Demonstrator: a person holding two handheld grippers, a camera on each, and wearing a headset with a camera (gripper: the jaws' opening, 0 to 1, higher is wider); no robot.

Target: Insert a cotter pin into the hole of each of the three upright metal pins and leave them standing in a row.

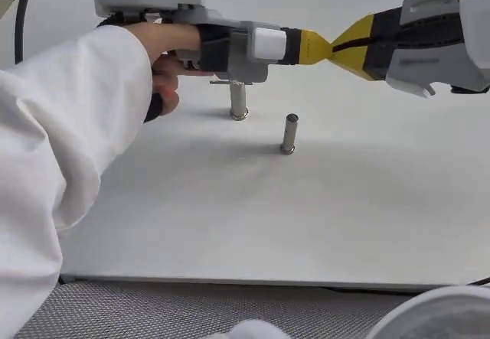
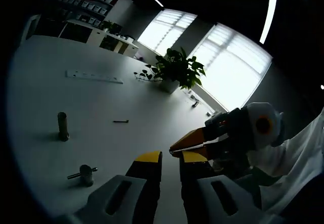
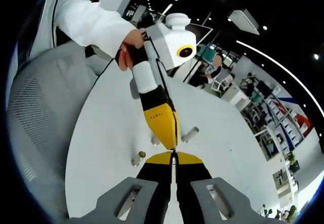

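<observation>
We see one upright metal pin (image 1: pixel 239 102) at the upper centre of the head view, a cotter pin (image 1: pixel 230 83) through its top. A bare pin (image 1: pixel 289 134) stands near it on the right, both on the white worktop (image 1: pixel 230 216). A loose cotter pin (image 2: pixel 120 121) lies flat on the worktop beyond them. Above the pins the left gripper (image 2: pixel 171 157) and right gripper (image 3: pixel 173 158) meet tip to tip. The right one's jaws are pressed together. The left one's jaws show a narrow gap, and we cannot tell whether they hold anything. The print on its yellow jaw is too small to read.
</observation>
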